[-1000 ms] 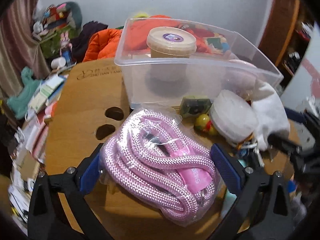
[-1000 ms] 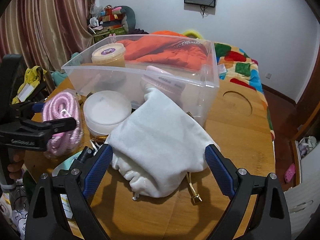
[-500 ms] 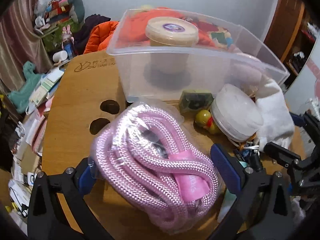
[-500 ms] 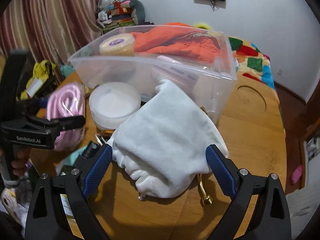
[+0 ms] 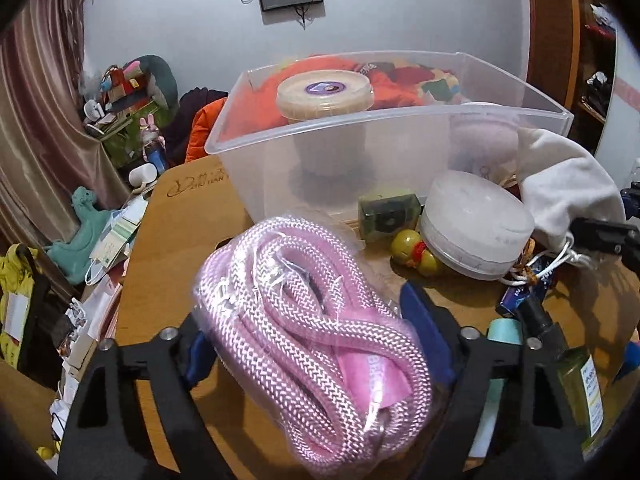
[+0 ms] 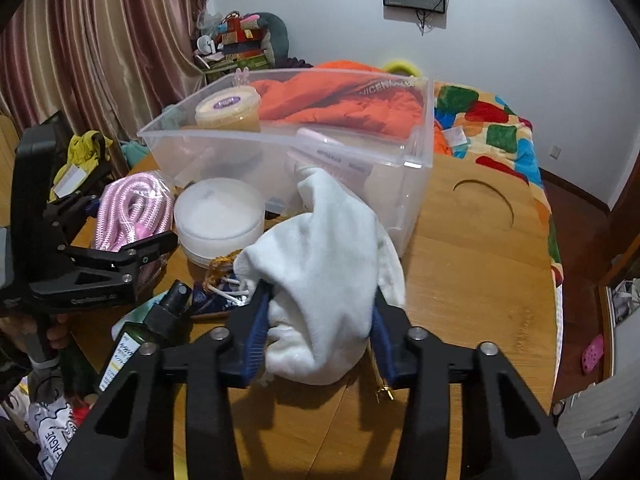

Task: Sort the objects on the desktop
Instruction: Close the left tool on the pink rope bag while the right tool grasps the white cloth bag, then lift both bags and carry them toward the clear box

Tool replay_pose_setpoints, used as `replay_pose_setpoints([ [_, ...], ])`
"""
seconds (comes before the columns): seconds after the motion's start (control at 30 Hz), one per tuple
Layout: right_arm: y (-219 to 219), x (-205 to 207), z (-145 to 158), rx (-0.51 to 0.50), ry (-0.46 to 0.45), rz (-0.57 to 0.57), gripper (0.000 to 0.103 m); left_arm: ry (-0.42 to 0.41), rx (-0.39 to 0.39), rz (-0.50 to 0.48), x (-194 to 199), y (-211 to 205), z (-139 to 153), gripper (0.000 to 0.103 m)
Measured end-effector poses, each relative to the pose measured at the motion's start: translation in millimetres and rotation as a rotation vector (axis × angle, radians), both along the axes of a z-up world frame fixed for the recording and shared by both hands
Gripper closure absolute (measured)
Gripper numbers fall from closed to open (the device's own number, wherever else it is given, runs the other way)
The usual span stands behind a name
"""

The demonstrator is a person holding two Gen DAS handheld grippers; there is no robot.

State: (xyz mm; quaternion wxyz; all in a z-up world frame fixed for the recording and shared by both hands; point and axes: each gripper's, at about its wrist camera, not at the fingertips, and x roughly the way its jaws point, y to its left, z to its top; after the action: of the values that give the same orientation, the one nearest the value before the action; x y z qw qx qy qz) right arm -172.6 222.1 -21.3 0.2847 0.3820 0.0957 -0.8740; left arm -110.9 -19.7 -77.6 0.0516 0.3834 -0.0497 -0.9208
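Observation:
A coil of pink rope in a clear bag sits between the blue pads of my left gripper. Its jaws are closing and the pads press into the bundle from both sides. My right gripper is also closing, and its pads pinch a white drawstring pouch that bunches up between them. Both items are in front of a clear plastic bin on the round wooden table. Inside the bin stand a beige-lidded tub and a pink item.
Between the two grippers lie a round white container, a yellow duck toy, a small green packet and a dark spray bottle. Papers and clutter crowd the table's left edge. A bed with an orange jacket lies behind the bin.
Both grippers have narrowed from wide open onto their items. The pink rope bundle is squeezed taller and sits nearer the left camera. The white pouch is pinched into a narrower bunch.

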Motion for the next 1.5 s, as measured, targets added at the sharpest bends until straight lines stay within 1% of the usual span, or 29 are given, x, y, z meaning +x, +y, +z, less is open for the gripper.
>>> replay_pose_setpoints([
  [0.17,10,0,6,-0.041,-0.005,-0.019,0.070,0.020,0.036,0.015,6,-9,7,0.036],
  [0.2,12,1,9,-0.047,0.002,-0.027,0.071,0.031,0.038,0.016,7,-11,10,0.043],
  [0.23,13,3,11,-0.052,0.009,-0.032,0.071,0.039,0.044,0.016,8,-12,13,0.047],
  [0.37,17,8,22,-0.059,0.042,-0.039,0.073,0.056,0.047,0.011,9,-12,18,0.050],
  [0.47,20,11,29,-0.072,0.060,-0.044,0.074,0.063,0.071,0.011,12,-16,20,0.052],
  [0.5,21,12,32,-0.078,0.064,-0.044,0.074,0.067,0.085,0.009,13,-18,22,0.055],
  [0.53,21,13,34,-0.084,0.069,-0.044,0.074,0.073,0.091,0.012,14,-20,24,0.062],
  [0.6,22,15,39,-0.091,0.081,-0.043,0.074,0.076,0.111,-0.001,16,-19,29,0.064],
  [0.73,21,19,49,-0.115,0.112,-0.040,0.075,0.083,0.115,-0.015,19,-18,34,0.066],
  [0.8,20,21,55,-0.129,0.125,-0.031,0.075,0.086,0.133,-0.019,21,-20,36,0.067],
  [0.87,18,24,61,-0.130,0.145,-0.025,0.075,0.085,0.154,-0.024,23,-22,38,0.067],
  [1.0,13,25,66,-0.116,0.163,-0.016,0.075,0.018,0.212,-0.052,21,-25,34,0.065],
  [1.07,12,25,66,-0.114,0.163,-0.014,0.075,-0.015,0.209,-0.039,18,-25,28,0.059],
  [1.1,12,24,66,-0.118,0.160,-0.011,0.075,-0.027,0.202,-0.035,16,-24,26,0.053],
  [1.13,12,24,65,-0.121,0.157,-0.009,0.075,-0.038,0.209,-0.037,15,-23,23,0.045],
  [1.17,11,23,65,-0.125,0.153,-0.007,0.075,-0.049,0.225,-0.037,14,-24,20,0.042],
  [1.23,12,21,62,-0.132,0.145,-0.004,0.075,-0.071,0.254,-0.036,11,-24,14,0.040],
  [1.33,10,19,59,-0.132,0.135,0.001,0.075,-0.088,0.268,-0.036,3,-21,8,0.040],
  [1.37,10,18,58,-0.130,0.132,0.003,0.075,-0.090,0.269,-0.039,0,-18,6,0.039],
  [1.4,9,17,57,-0.127,0.131,0.002,0.075,-0.086,0.247,-0.040,-1,-14,6,0.038],
  [1.43,9,17,56,-0.125,0.131,0.003,0.075,-0.095,0.216,-0.046,-5,-8,4,0.037],
  [1.5,8,16,56,-0.125,0.130,0.004,0.075,-0.088,0.161,-0.048,-7,1,1,0.036],
])
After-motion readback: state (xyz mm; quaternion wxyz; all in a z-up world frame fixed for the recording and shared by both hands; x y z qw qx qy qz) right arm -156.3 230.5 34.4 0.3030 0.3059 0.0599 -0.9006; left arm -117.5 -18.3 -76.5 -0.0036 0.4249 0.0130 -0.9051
